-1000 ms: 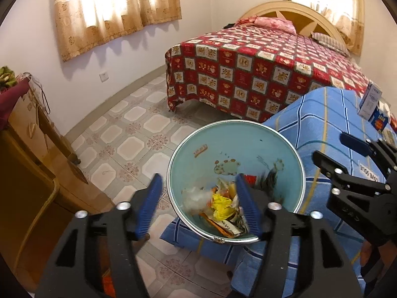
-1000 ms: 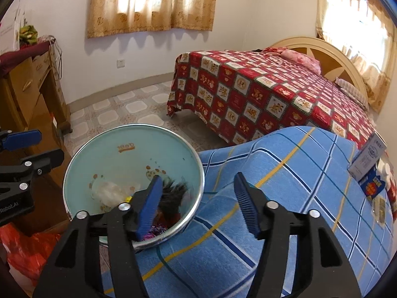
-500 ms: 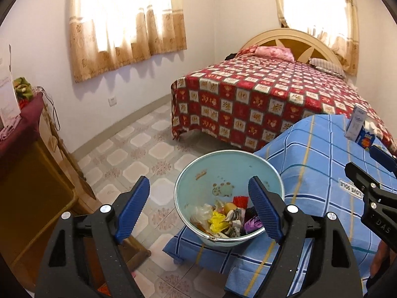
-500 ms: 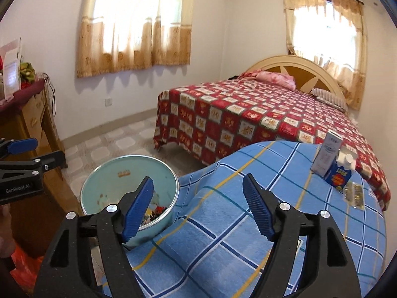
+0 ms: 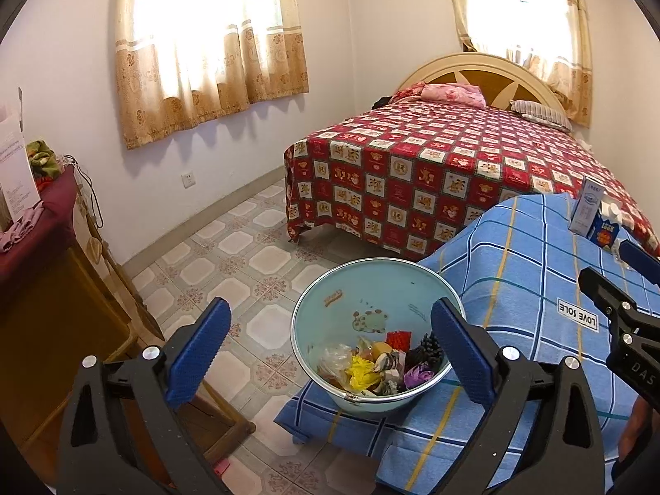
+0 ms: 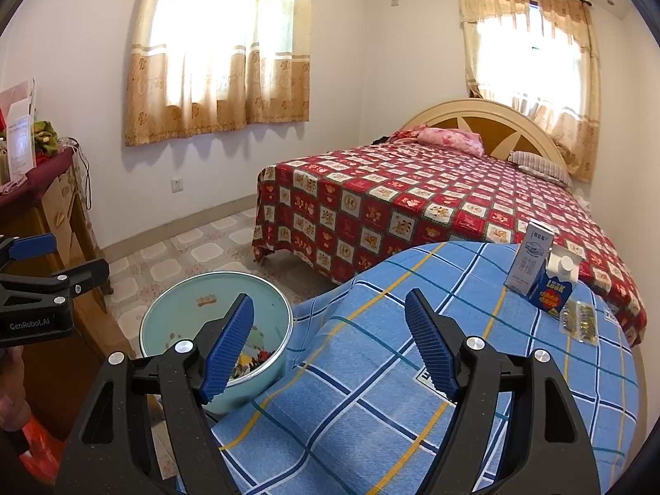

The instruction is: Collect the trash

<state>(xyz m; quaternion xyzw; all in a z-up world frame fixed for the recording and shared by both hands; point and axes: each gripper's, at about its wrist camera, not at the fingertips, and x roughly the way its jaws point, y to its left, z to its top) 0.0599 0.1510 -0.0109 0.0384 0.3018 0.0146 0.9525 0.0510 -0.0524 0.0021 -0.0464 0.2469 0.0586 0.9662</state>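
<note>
**Trash lies in the basin; both grippers stand open above it**

The trash, a heap of crumpled wrappers in yellow, purple, red and clear plastic, lies in the bottom of the pale blue basin, which sits on the near corner of the blue checked cloth. The left gripper hangs over it with its jaws spread wide, having just been opening; the basin shows between them, untouched by either pad. The left wrist view looks straight into the heap. The right wrist view shows only a sliver of it behind the right gripper's left finger, and that gripper's jaws are apart over bare cloth with nothing between them. Only this view shows clearly what lies ahead to its right: a white carton, a blue carton touching it, and a blister pack just beside. Beyond stands the bed in a red patterned cover.
</note>
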